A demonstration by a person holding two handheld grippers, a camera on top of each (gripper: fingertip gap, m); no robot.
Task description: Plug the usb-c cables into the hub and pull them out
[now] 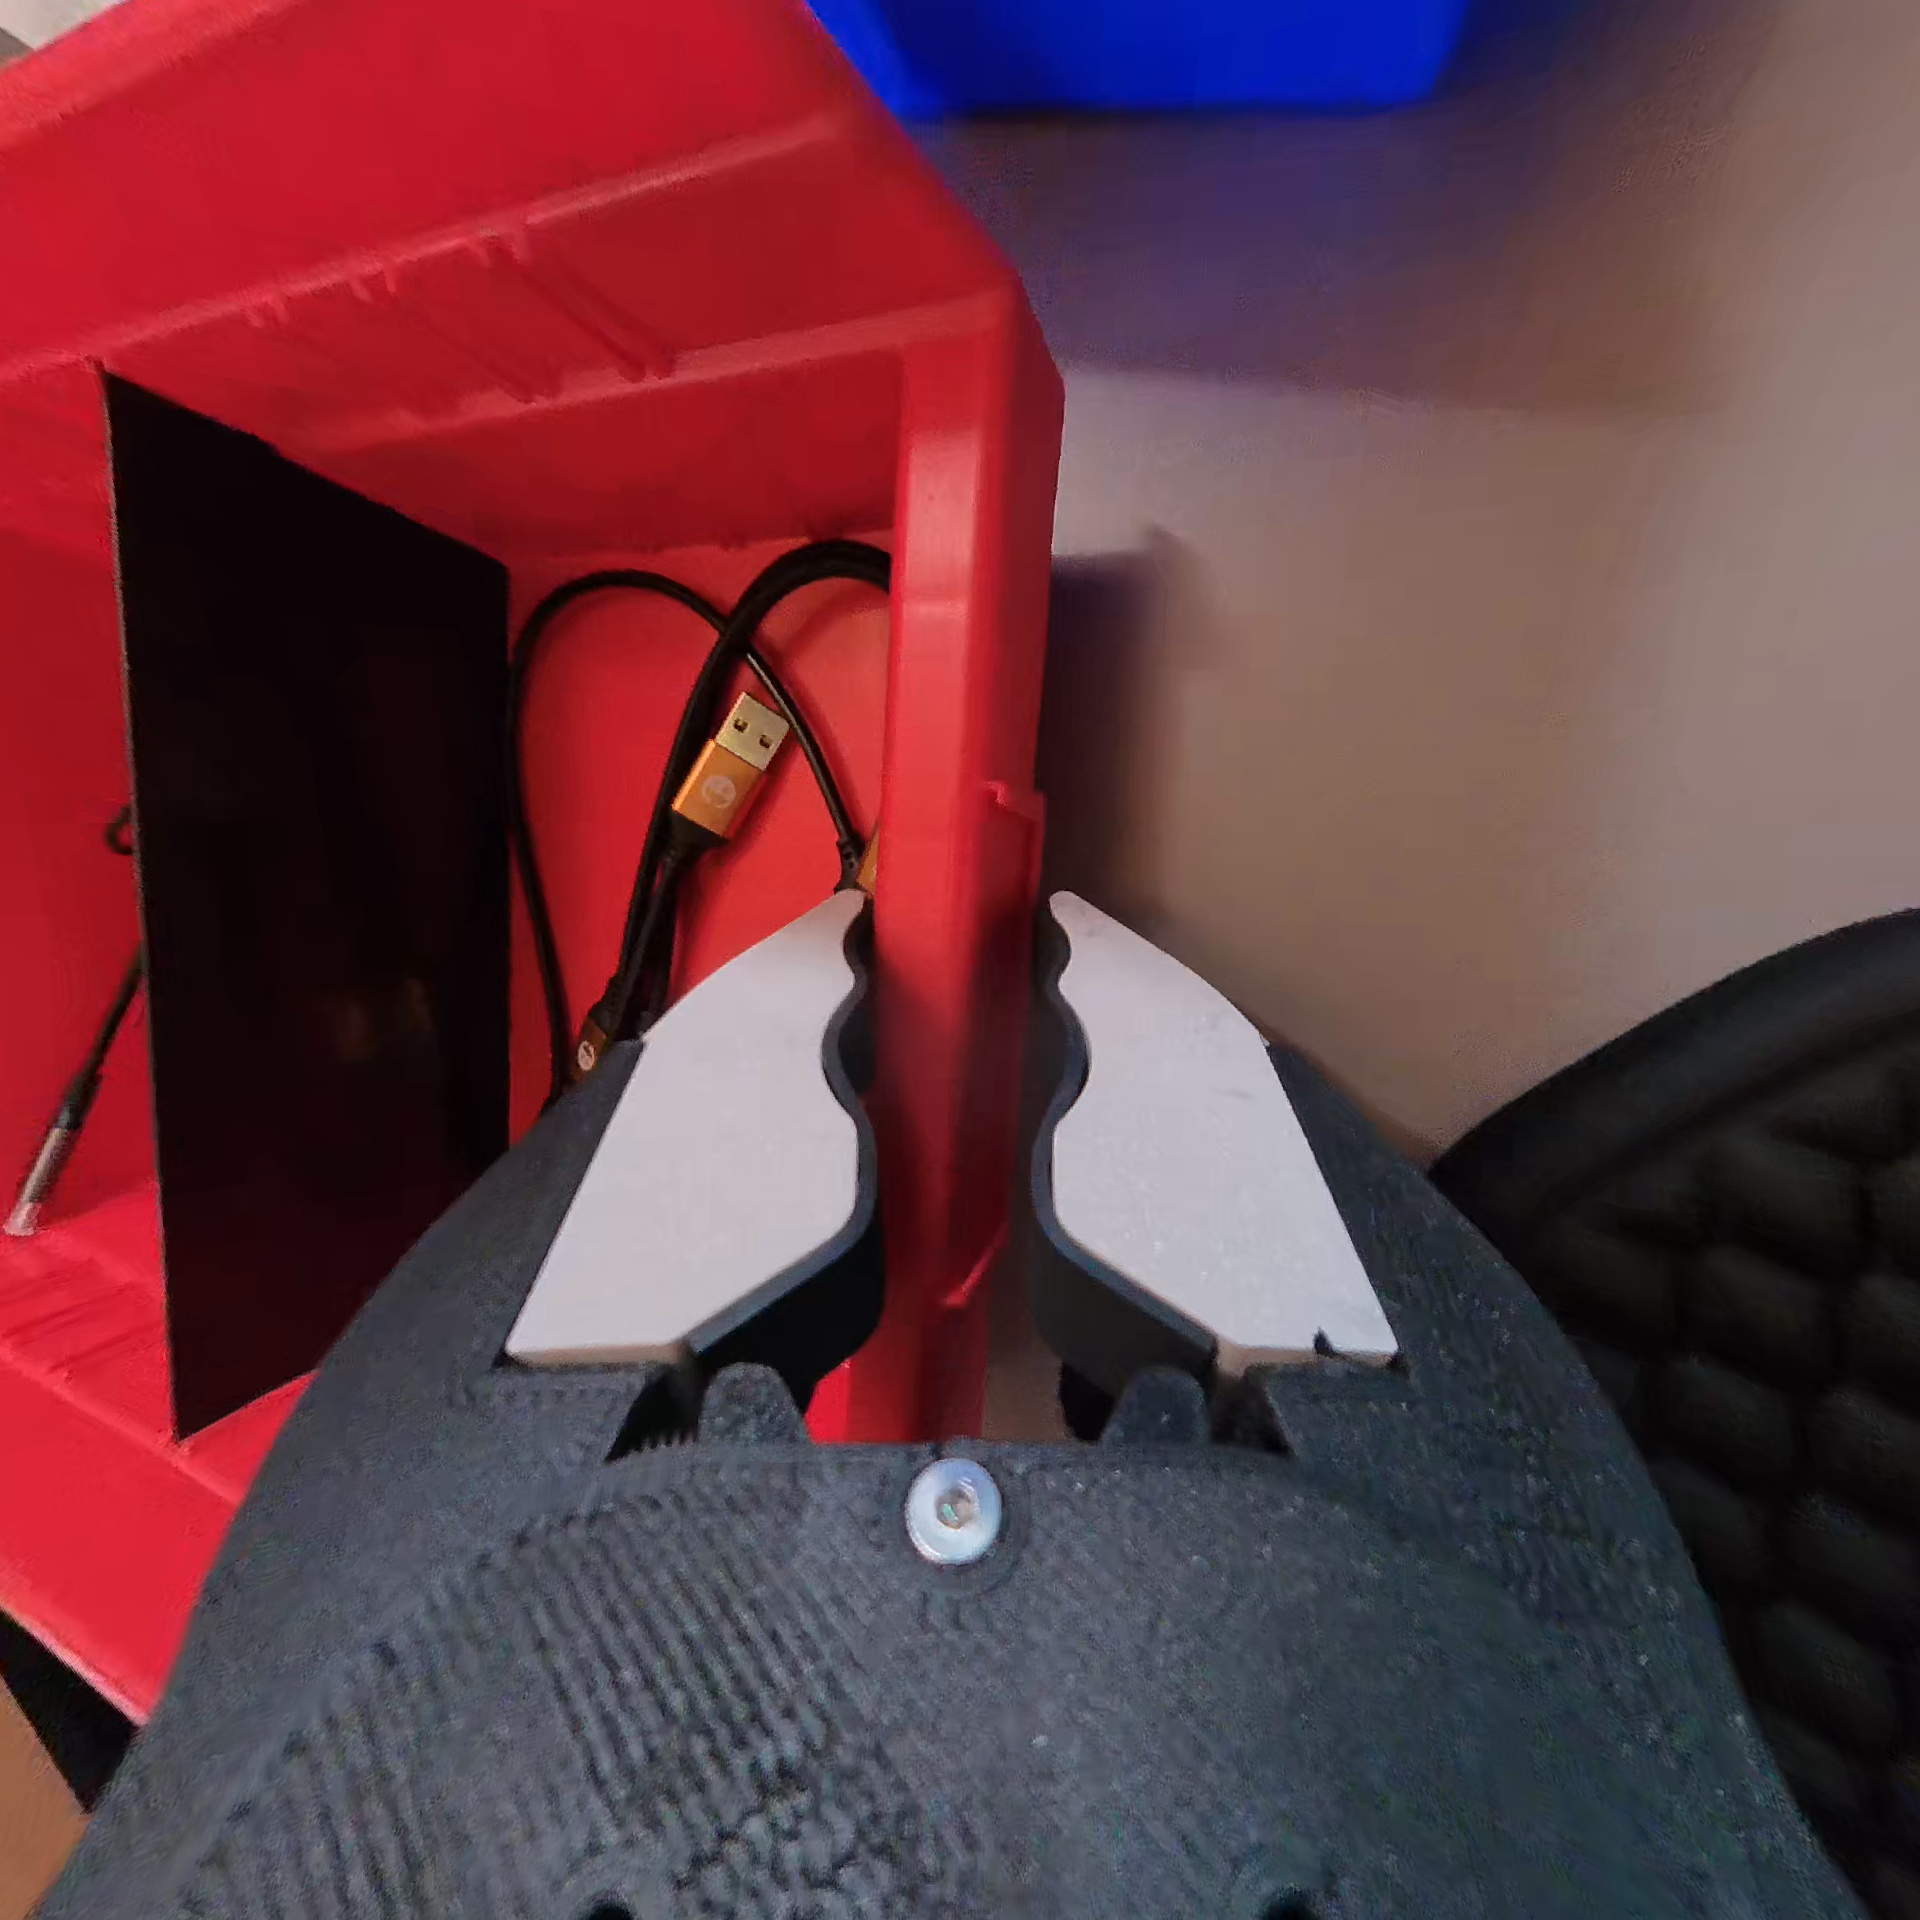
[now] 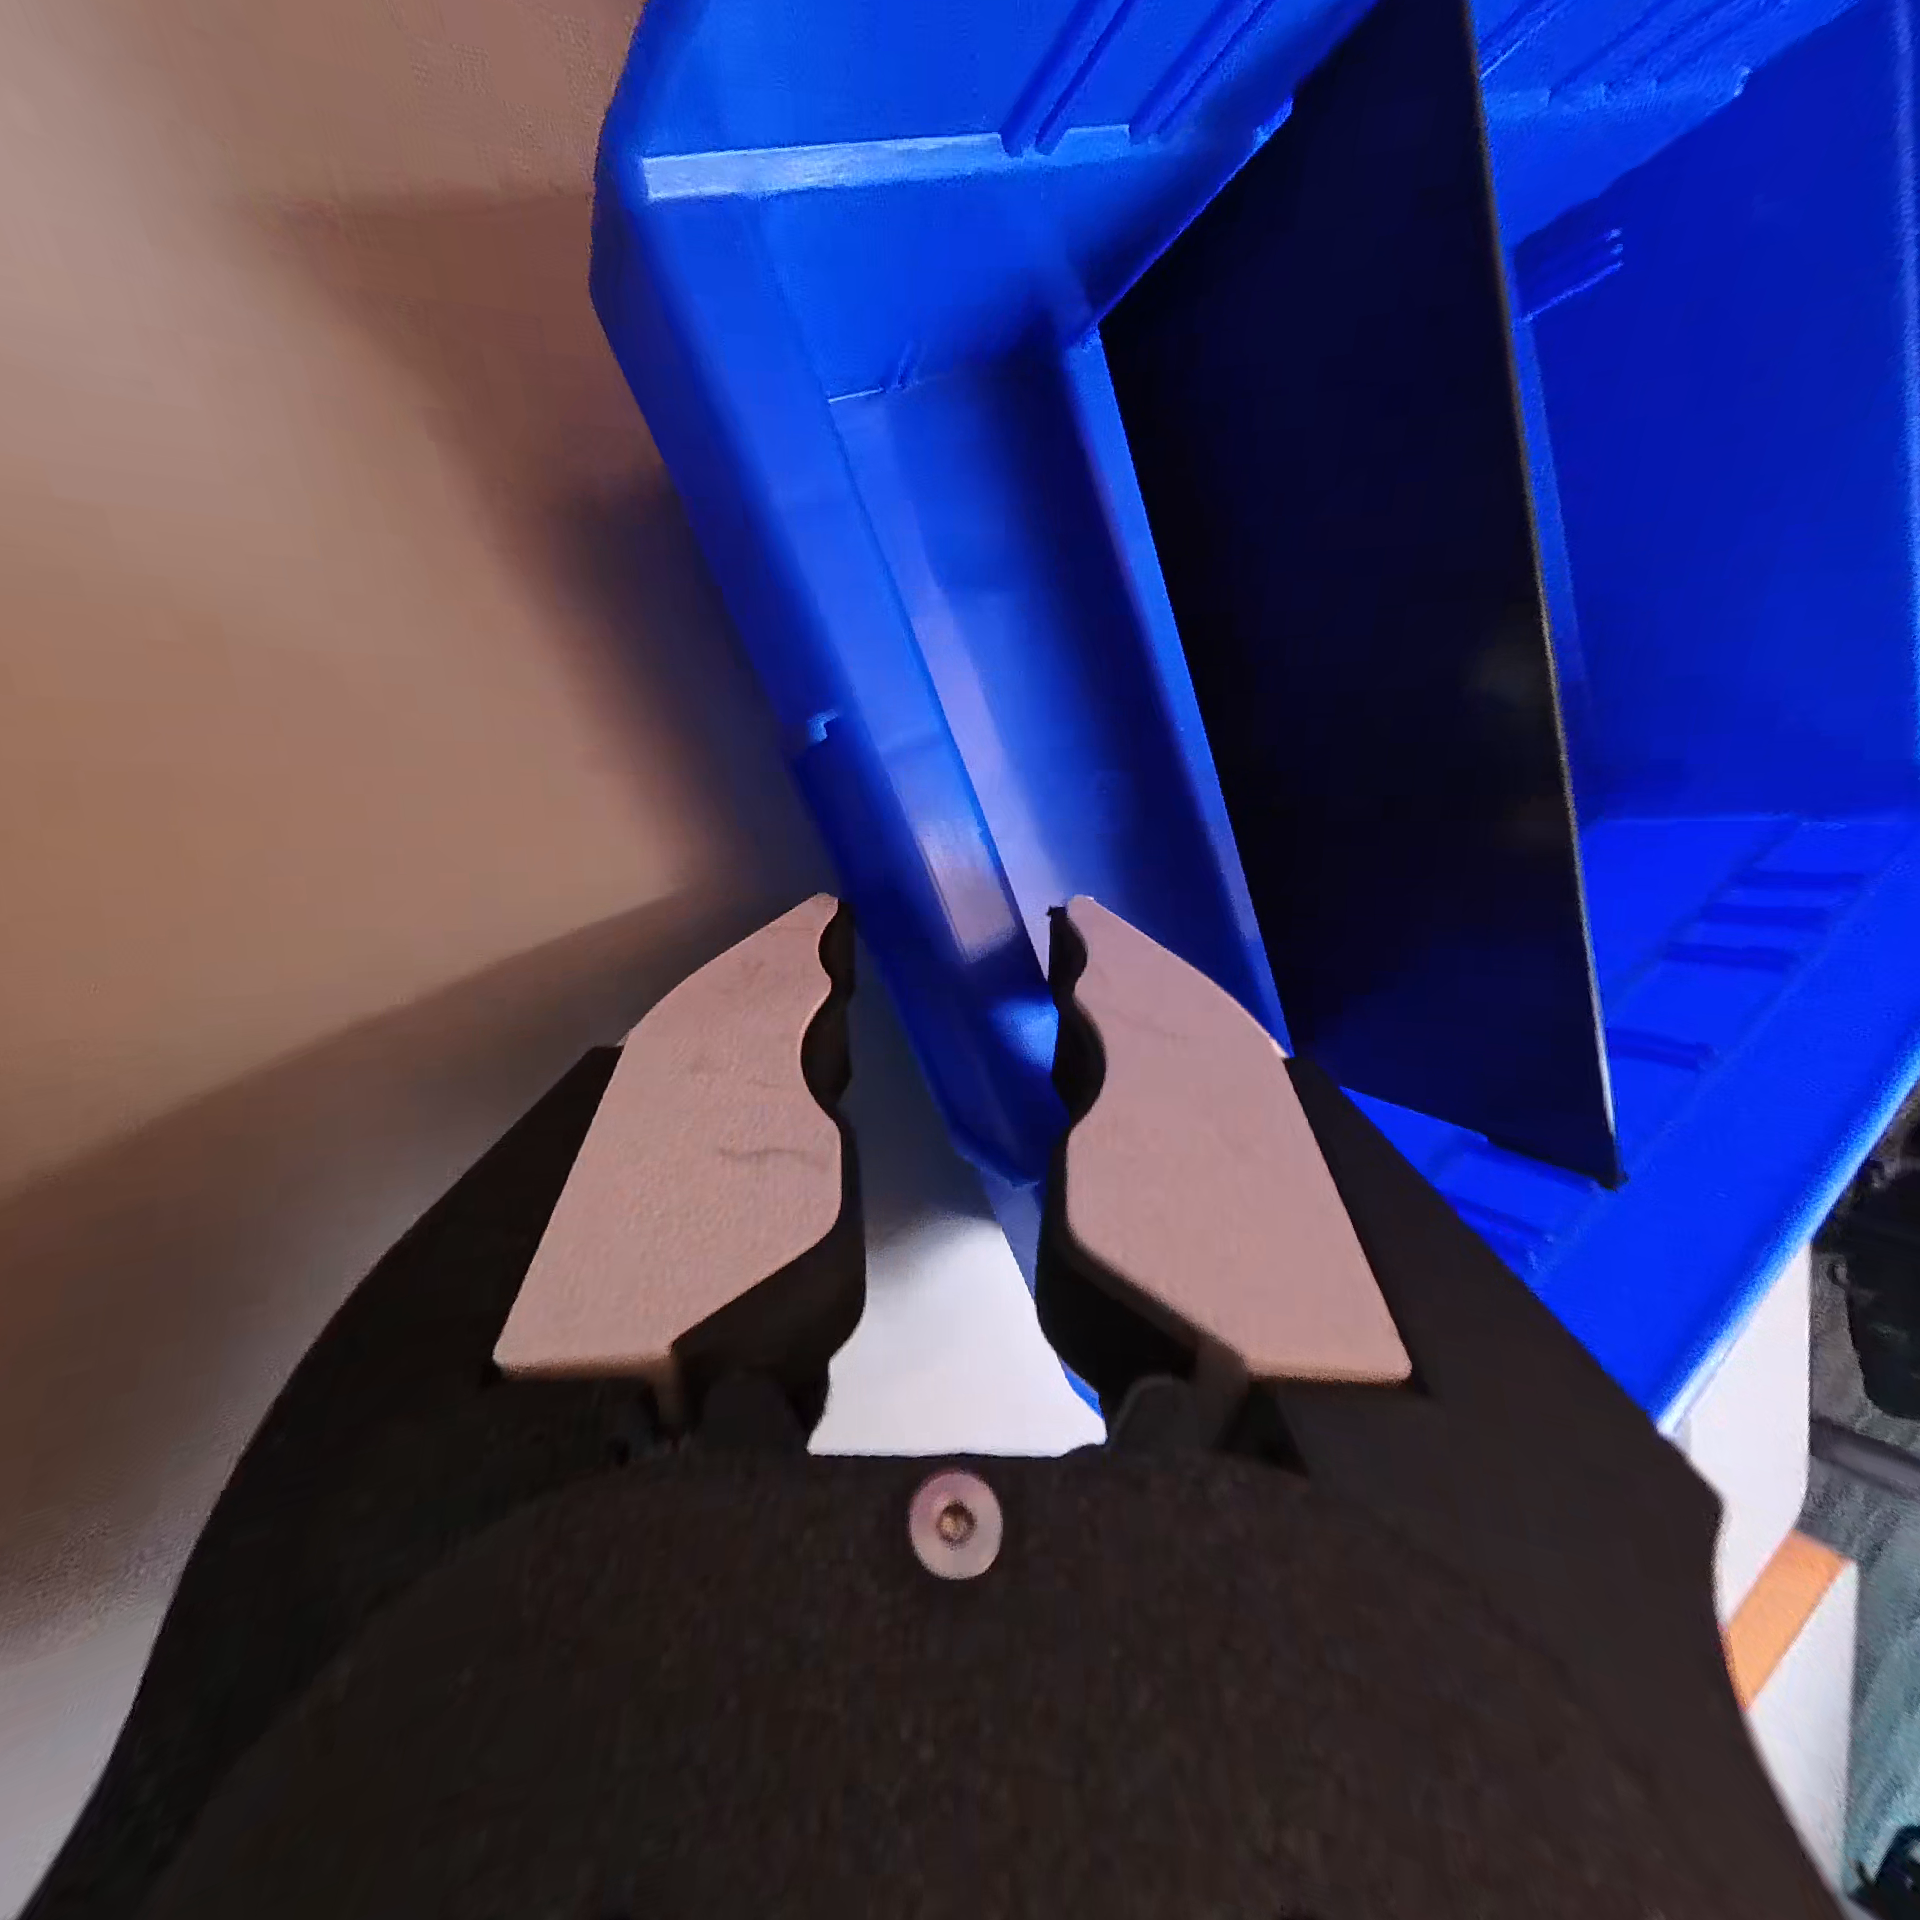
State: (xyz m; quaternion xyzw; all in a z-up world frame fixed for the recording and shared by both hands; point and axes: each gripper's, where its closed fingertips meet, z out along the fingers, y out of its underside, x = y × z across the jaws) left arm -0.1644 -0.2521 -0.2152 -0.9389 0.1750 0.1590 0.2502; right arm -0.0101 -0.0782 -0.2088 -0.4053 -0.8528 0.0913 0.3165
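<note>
My left gripper [image 1: 956,904] straddles the right wall of a red bin [image 1: 945,675], with its pale fingers pressed on both sides of it. Inside the bin lie black cables [image 1: 582,623]; one ends in an orange and gold plug [image 1: 743,748]. A thin cable with a silver plug [image 1: 52,1143] lies at the far left. My right gripper [image 2: 948,909] straddles the left wall of a blue bin [image 2: 935,520], and its fingertips touch both sides. No hub is in view.
A black divider panel [image 1: 312,831] stands in the red bin and another [image 2: 1351,675] stands in the blue bin. The blue bin [image 1: 1143,52] also shows behind the red one. A black mesh pad [image 1: 1714,1247] lies to the right. A white surface [image 2: 935,1351] lies under the blue bin. The tips of one gripper are about 25 centimeters away from the tips of the other.
</note>
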